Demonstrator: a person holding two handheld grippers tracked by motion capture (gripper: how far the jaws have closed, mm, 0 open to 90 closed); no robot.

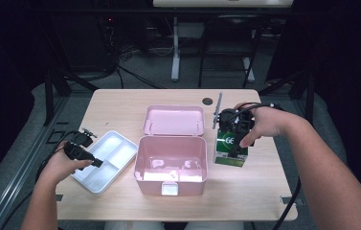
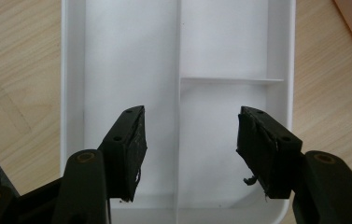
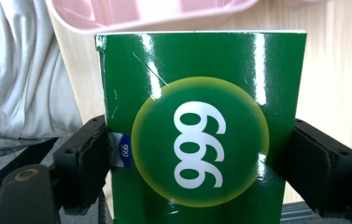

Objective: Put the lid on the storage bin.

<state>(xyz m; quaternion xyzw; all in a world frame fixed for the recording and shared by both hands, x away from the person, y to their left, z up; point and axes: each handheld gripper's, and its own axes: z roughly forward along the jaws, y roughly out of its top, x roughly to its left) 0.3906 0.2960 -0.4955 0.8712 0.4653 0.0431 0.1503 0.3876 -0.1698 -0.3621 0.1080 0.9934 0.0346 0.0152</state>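
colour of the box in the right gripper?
Glossy green box with a yellow-edged circle and white 999; clearest in the right gripper view.

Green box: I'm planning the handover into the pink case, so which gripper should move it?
Right. The right gripper has its jaws on both sides of the green box; the left gripper hangs open over the white tray.

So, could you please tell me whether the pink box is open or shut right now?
Open: the pink box has its lid folded back flat on the table behind it, and its inside shows from the high view.
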